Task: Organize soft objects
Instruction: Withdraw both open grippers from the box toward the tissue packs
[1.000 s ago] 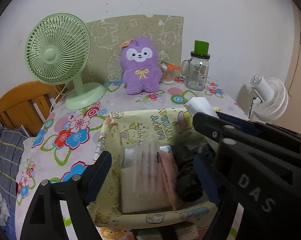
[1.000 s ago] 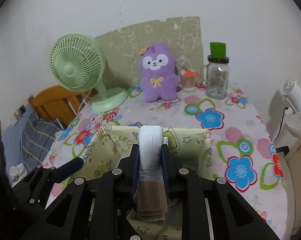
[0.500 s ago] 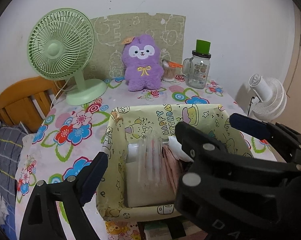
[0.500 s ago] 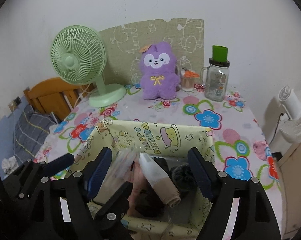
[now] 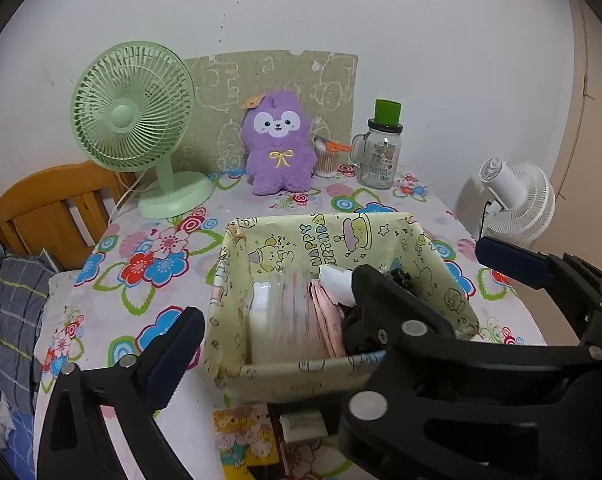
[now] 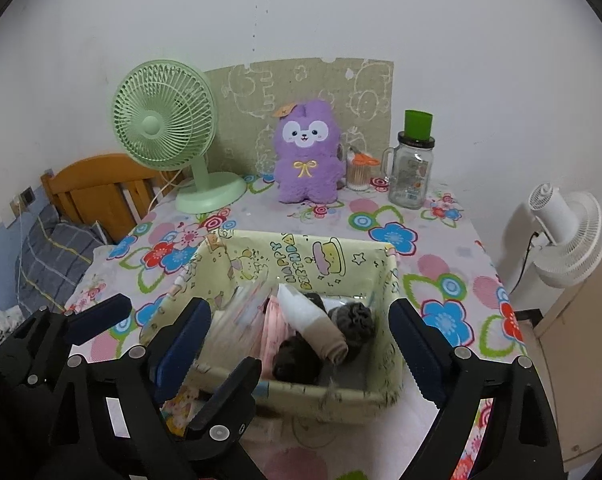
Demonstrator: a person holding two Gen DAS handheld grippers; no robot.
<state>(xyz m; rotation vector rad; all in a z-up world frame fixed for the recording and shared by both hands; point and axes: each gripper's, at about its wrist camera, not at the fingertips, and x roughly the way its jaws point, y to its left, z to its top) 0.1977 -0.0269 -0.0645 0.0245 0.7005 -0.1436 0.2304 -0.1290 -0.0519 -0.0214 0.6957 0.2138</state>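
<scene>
Floral cloth covers the surface (image 6: pixel 441 240), where a yellow cartoon-print box (image 6: pixel 333 256) sits near the front edge. Behind it stand a green fan (image 6: pixel 165 128), a purple plush (image 6: pixel 306 152) and a glass jar (image 6: pixel 411 172). Both grippers hover over the near side of the box, empty: the right gripper (image 6: pixel 301 344) has its jaws spread wide, and the left gripper (image 5: pixel 337 308) is likewise parted. Inside the box a white-and-tan rolled sock (image 6: pixel 313 324) lies tilted between pink folded cloth (image 6: pixel 271 328) and a grey sock ball (image 6: pixel 351 318).

Both wrist views near, above shared box (image 5: pixel 301 368).
</scene>
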